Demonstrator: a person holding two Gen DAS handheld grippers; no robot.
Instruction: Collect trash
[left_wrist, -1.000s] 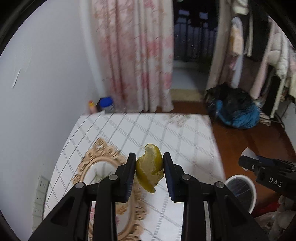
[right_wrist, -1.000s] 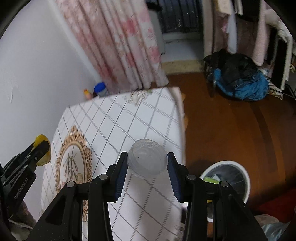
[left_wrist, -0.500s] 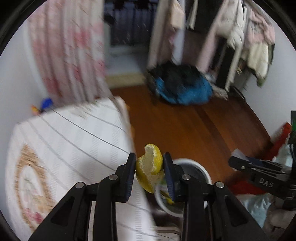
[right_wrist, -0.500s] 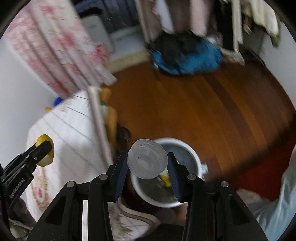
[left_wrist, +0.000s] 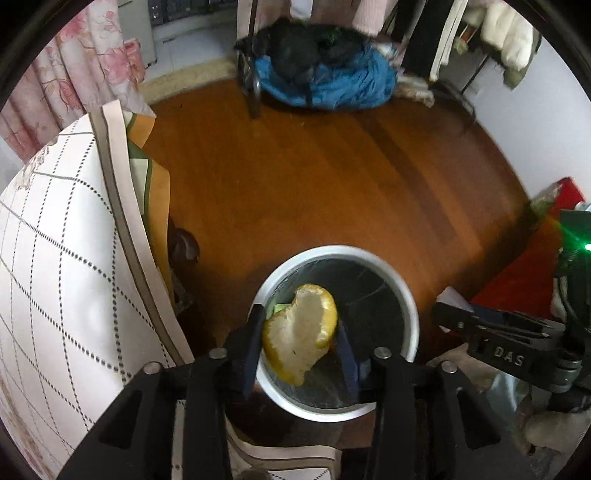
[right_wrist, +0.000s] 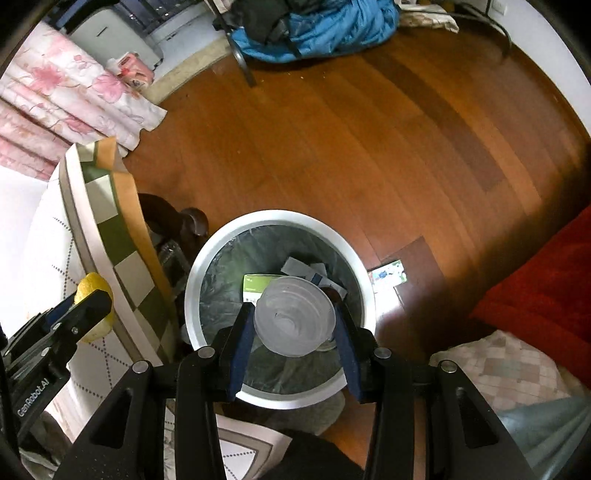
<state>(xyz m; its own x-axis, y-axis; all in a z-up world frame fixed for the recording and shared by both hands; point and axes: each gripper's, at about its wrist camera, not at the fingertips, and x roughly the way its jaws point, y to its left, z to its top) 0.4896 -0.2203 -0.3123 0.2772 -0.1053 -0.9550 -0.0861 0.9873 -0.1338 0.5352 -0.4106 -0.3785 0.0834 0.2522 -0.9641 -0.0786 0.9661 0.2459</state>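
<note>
My left gripper (left_wrist: 301, 343) is shut on a yellow citrus peel (left_wrist: 299, 332) and hangs right over the white round trash bin (left_wrist: 410, 310) on the floor. The peel (right_wrist: 90, 291) also shows at the far left of the right wrist view, over the table's edge. My right gripper (right_wrist: 293, 325) is shut on a clear plastic cup (right_wrist: 293, 317), bottom towards the camera, above the same bin (right_wrist: 192, 295). Inside the bin, a dark liner holds a green box (right_wrist: 258, 286) and paper scraps. The right gripper's fingers (left_wrist: 454, 317) reach in from the right.
The table with its white grid cloth (left_wrist: 55, 277) stands left of the bin, the cloth's edge hanging close to the rim. Brown wooden floor (left_wrist: 332, 184) stretches beyond. A blue bundle (left_wrist: 332, 81) lies far back, red fabric (right_wrist: 535, 295) on the right, and a small card (right_wrist: 388, 275) beside the bin.
Both grippers swung from above the table to the right and down, carrying the peel and the cup. The bin was off to the side and now lies directly beneath both.
</note>
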